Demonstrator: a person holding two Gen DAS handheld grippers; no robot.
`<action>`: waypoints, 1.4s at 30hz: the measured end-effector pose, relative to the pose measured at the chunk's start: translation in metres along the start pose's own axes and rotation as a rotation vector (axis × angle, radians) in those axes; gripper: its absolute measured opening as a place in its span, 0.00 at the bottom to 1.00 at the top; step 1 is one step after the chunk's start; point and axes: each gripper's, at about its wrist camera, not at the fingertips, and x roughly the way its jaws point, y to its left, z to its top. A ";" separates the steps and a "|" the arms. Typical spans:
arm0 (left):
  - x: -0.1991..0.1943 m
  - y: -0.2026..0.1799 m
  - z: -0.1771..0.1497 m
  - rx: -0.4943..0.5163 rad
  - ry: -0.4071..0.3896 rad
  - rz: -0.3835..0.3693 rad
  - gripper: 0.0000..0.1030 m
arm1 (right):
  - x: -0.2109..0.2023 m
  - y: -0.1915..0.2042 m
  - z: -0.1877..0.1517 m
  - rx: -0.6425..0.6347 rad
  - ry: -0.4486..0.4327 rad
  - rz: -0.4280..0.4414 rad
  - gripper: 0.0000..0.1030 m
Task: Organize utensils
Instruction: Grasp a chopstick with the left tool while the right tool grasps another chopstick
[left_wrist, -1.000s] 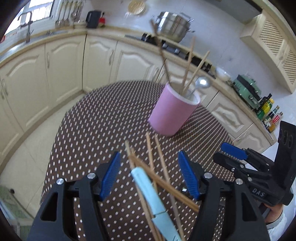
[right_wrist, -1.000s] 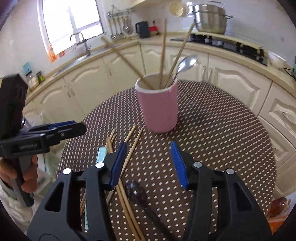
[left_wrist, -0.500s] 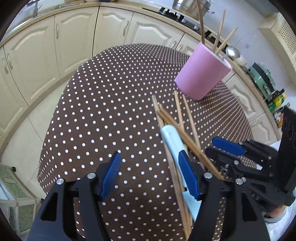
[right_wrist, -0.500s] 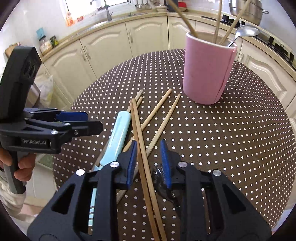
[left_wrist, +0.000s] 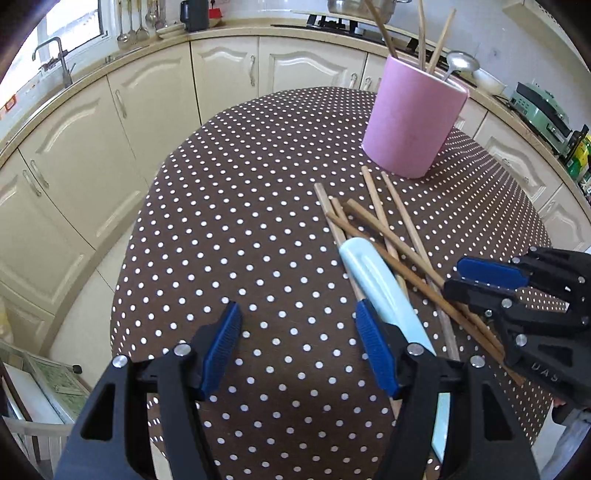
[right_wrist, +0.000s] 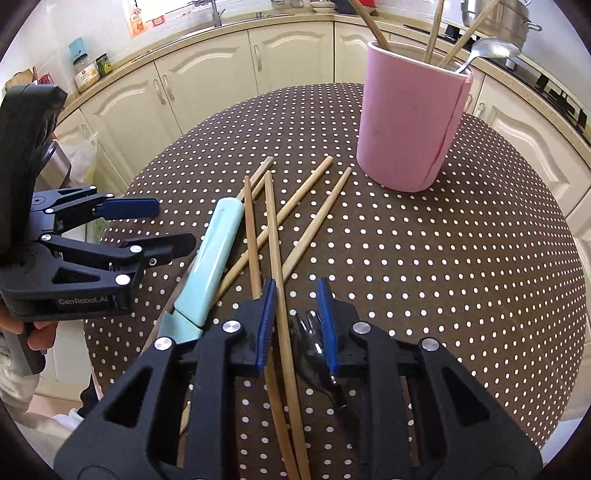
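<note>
**Right tongs narrowed around a chopstick and a spoon; left tongs wide over bare cloth**

On the round worktop (right_wrist: 424, 258) covered in brown cloth with white polka dots, a loose bundle of light wooden chopsticks (right_wrist: 306, 206) lies crossed over one another, just short of the tall pink cylindrical utensil holder (right_wrist: 410, 122). The holder stands upright near the far edge, with several wooden chopsticks and a silver metal ladle (right_wrist: 495, 46) sticking out of its top.

Among the loose chopsticks lies a pale blue plastic-handled utensil (right_wrist: 210, 258), its handle end pointing toward the holder.

The right tongs (right_wrist: 295, 317), black with blue ribbed pads, are drawn in to a narrow gap low over the near end of the bundle. One long wooden chopstick (right_wrist: 275, 240) runs up between the pads, close against the left one, and the bowl of a dark shiny metal spoon (right_wrist: 308, 332) sits between them too, beside the right pad. Whether the pads actually press on either cannot be told.

The left tongs (left_wrist: 295, 339) stand wide apart with nothing between them, above empty polka-dot cloth; the right-hand pad sits just beside the blue-handled utensil. A person's fingers (right_wrist: 37, 332) wrap the left tool's grip.
</note>
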 end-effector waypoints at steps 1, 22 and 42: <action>0.000 -0.001 0.000 0.003 -0.002 -0.004 0.62 | -0.002 -0.003 -0.001 0.003 0.000 0.002 0.23; 0.009 -0.021 0.005 0.089 0.003 0.067 0.63 | -0.008 -0.016 -0.004 -0.001 0.026 -0.006 0.23; -0.001 0.010 0.027 -0.066 -0.092 -0.121 0.05 | -0.014 -0.019 0.025 0.050 0.001 0.017 0.06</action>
